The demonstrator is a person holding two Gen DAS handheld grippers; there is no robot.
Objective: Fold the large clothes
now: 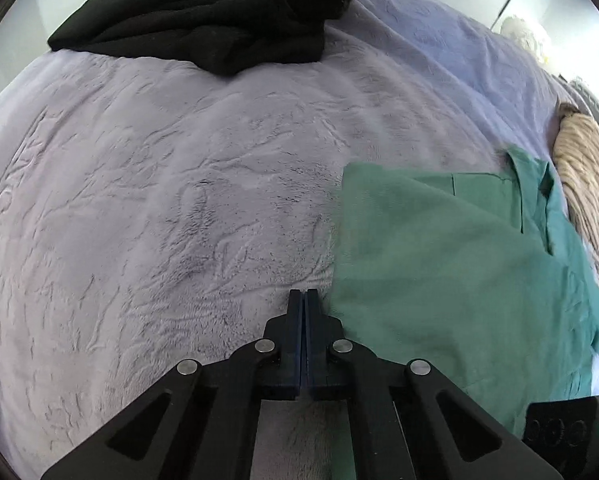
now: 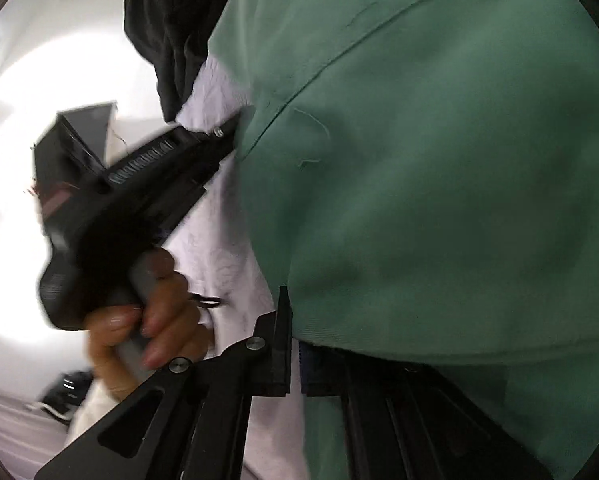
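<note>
A green shirt point(image 1: 451, 264) lies partly folded on the lilac plush bedspread point(image 1: 159, 184), collar toward the right. My left gripper point(image 1: 304, 294) is shut and empty, its tips just left of the shirt's left edge. In the right wrist view the green shirt point(image 2: 439, 180) fills most of the frame and drapes over my right gripper point(image 2: 293, 312), which is shut on its cloth; only the left finger point(image 2: 282, 320) shows. The left gripper's body point(image 2: 139, 184) and the hand holding it appear at the left of that view, its tips at the shirt's edge.
A black garment point(image 1: 215, 16) is heaped at the far edge of the bed. A beige striped garment point(image 1: 587, 184) lies right of the shirt's collar. A black device point(image 1: 567, 424) is at the lower right. White walls lie beyond the bed.
</note>
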